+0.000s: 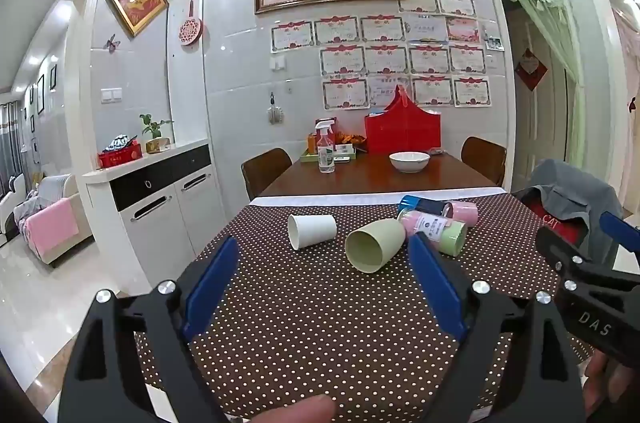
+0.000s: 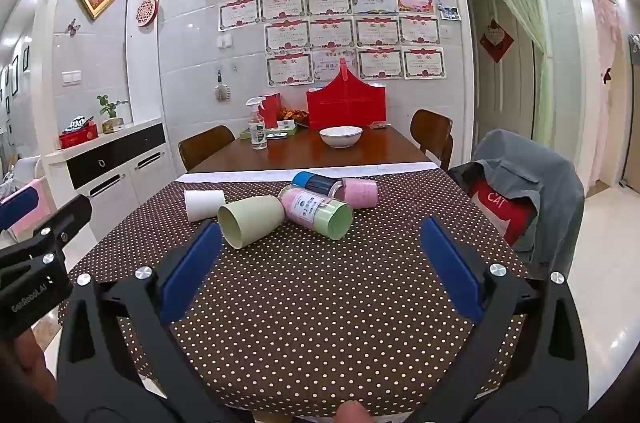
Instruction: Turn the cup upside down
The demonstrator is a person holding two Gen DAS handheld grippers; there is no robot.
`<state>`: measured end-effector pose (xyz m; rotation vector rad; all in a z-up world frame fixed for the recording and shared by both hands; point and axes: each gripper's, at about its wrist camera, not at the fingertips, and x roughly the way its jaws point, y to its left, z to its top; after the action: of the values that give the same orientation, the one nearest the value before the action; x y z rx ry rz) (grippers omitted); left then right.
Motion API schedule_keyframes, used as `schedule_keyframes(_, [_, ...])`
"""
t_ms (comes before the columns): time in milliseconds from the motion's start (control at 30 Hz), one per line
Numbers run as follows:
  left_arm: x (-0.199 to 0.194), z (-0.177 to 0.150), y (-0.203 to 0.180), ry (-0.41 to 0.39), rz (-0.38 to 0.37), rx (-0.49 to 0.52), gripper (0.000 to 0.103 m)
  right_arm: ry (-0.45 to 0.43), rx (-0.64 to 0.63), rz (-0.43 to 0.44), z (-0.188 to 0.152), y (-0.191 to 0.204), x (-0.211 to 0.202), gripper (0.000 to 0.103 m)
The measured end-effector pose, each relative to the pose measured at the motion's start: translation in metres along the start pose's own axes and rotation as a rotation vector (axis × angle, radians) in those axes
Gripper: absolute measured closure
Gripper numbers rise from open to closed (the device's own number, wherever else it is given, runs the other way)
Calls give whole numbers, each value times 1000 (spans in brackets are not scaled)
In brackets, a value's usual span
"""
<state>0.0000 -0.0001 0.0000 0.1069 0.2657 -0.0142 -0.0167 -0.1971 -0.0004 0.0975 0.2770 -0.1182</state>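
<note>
Several cups lie on their sides on the brown dotted tablecloth point(image 1: 312, 307). A pale green cup point(image 1: 374, 243) point(image 2: 250, 219) has its mouth toward me. A white cup point(image 1: 312, 230) point(image 2: 205, 204) lies to its left. A pink and green cup with a label point(image 1: 436, 229) point(image 2: 316, 209), a pink cup point(image 1: 464, 212) point(image 2: 358, 192) and a blue-capped dark one point(image 1: 422, 204) point(image 2: 316, 182) lie behind. My left gripper point(image 1: 322, 255) is open and empty, short of the green cup. My right gripper point(image 2: 320, 237) is open and empty, short of the labelled cup.
A white bowl point(image 1: 409, 161), a spray bottle point(image 1: 325, 149) and a red bag point(image 1: 402, 131) stand at the far end of the wooden table. Chairs point(image 1: 266, 171) flank it. A chair with a grey jacket point(image 2: 528, 191) is at the right. A white cabinet point(image 1: 160, 199) is at the left.
</note>
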Motion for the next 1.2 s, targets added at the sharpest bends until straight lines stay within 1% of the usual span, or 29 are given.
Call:
schedule_keyframes(133, [1, 1, 2, 6, -10, -12, 17, 1, 7, 2, 2, 0, 0, 6])
schedule_keyframes(300, [5, 2, 9, 24, -47, -39, 17, -2, 6, 4, 5, -2, -3, 6])
schedule_keyframes(367, [-6, 6, 0, 20, -35, -26, 17, -3, 7, 5, 6, -3, -3, 6])
schedule_keyframes(433, [-6, 4, -4, 20, -13, -10, 17, -10, 3, 2, 6, 0, -5, 6])
schedule_keyframes(500, [-6, 3, -6, 20, -9, -9, 17, -14, 4, 3, 4, -2, -5, 6])
schedule_keyframes(567, [-6, 2, -7, 17, -14, -28, 17, -13, 7, 3, 6, -1, -6, 6])
schedule_keyframes(600, [-1, 2, 1, 17, -11, -38, 16, -12, 4, 2, 7, 0, -5, 6])
schedule_keyframes(633, [0, 2, 2, 18, 6, -56, 12, -9, 3, 0, 7, 0, -5, 6])
schedule_keyframes(667, [1, 1, 3, 17, 11, -68, 10, -7, 3, -6, 7, 2, -5, 6])
schedule_keyframes(767, [2, -2, 9, 10, 27, -78, 10, -3, 0, -9, 5, 3, -6, 6])
schedule_keyframes(833, [3, -5, 7, -1, 19, -62, 10, 1, -2, -5, 3, 3, -5, 6])
schedule_keyframes(900, [8, -7, 6, 23, 11, -48, 10, 1, -2, -4, 1, 3, -4, 6])
schedule_keyframes(1000, [16, -10, 2, 53, -43, -26, 10, 1, -4, -1, 0, 2, -3, 6])
schedule_keyframes(1033, [16, -10, 0, 53, -49, -27, 10, -1, -6, -1, -1, 3, -3, 6])
schedule_keyframes(1133, [13, -11, -3, 4, -57, -26, 9, -6, -6, -4, -1, 2, -1, 6])
schedule_keyframes(1200, [14, -11, -5, 3, -46, -18, 7, -10, 3, -2, -2, 0, 1, 6])
